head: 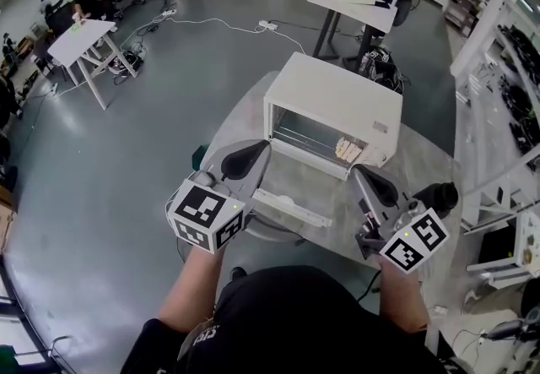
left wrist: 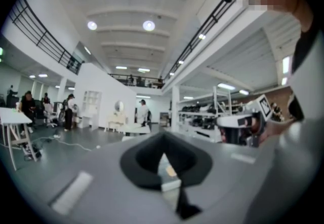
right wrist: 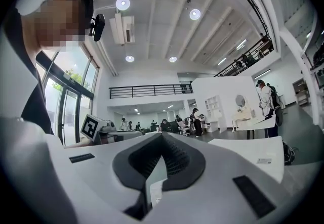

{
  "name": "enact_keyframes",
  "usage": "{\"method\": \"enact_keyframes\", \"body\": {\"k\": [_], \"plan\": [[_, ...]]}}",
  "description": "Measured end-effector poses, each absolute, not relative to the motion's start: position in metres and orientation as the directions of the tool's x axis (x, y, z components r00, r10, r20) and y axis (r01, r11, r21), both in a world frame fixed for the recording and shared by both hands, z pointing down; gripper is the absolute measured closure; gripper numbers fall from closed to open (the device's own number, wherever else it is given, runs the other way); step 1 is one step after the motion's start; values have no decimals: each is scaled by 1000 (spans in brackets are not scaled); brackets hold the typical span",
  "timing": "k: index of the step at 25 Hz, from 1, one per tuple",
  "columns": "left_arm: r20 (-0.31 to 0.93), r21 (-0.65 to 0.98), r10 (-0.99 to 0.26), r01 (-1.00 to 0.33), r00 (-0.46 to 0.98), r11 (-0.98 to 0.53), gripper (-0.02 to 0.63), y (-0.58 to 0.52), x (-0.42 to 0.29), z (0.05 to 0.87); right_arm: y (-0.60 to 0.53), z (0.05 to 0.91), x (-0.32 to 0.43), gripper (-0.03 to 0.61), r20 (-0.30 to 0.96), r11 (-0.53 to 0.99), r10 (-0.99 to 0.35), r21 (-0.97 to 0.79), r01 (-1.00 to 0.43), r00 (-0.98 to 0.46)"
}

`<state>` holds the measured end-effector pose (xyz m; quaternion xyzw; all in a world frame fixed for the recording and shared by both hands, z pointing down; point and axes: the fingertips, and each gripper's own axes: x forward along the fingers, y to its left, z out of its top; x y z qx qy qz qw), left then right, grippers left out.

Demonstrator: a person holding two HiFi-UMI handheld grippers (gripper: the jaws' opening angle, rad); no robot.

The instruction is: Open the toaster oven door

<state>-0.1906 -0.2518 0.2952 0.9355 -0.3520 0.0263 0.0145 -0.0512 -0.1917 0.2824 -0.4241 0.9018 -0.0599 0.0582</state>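
Note:
The white toaster oven stands on the grey table in the head view. Its door lies folded down flat toward me, the handle bar at its near edge, and the wire rack inside shows. My left gripper is shut and empty, held over the door's left end and pointing up and forward. To the right of the door, the right gripper is also shut with nothing in it. Both gripper views look up at the ceiling; the oven's top shows in the right gripper view.
A black object sits on the table at the right, near my right gripper. White shelving runs along the right side. White tables and several people stand farther off on the grey floor.

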Motion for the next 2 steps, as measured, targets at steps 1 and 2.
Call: {"method": "enact_keyframes", "body": {"k": [1,2], "plan": [[61,13,-656,-657,753,-754,604,-253,-196,297,-192,283,-56,586,-51,630,-774,-157,-760,-631],[63,16,-653,-655,755,-755,604,-255,-200,298,-193,284,-61,586,-48,628,-776,-156,-763,-629]]}}
